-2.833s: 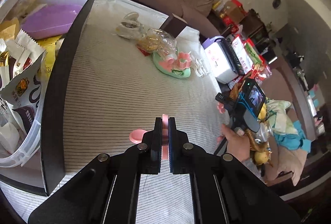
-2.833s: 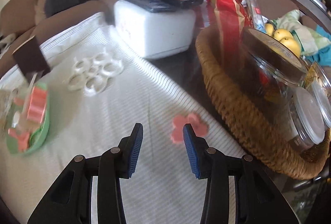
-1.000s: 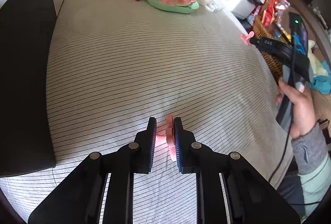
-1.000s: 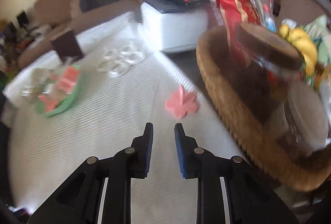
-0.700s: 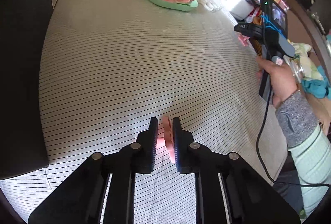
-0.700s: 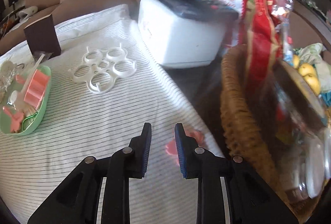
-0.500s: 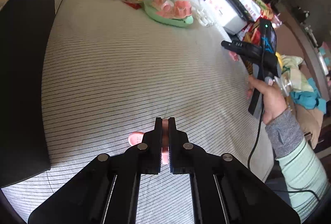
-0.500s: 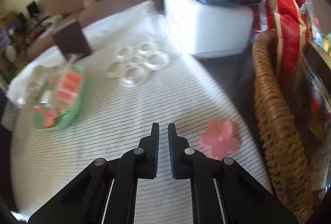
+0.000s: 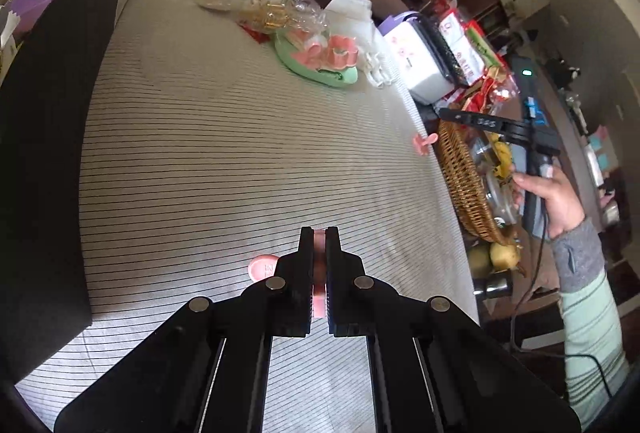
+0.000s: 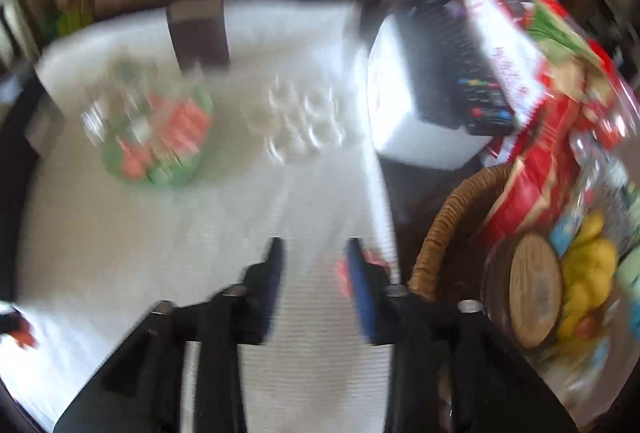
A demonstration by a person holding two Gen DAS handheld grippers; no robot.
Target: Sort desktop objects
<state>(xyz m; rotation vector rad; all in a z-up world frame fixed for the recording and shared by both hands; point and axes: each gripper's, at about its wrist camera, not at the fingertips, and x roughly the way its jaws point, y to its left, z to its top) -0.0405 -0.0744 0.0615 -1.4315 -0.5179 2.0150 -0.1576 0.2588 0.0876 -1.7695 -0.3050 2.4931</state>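
Left gripper (image 9: 319,265) clamps a pink piece (image 9: 319,297). Right gripper (image 10: 314,287), opening and empty, should centre over the pink flower (image 9: 423,143) before closing.

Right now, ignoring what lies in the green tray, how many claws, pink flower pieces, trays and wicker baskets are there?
Claws: 2 (left claw; right claw, opening, empty)
Pink flower pieces: 2 (one gripped, one on cloth)
Green tray: 1
Wicker basket: 1
Total: 6

L wrist: looks down-fwd | R wrist: steeper | shared: green tray (image 9: 320,75) (image 10: 116,161)
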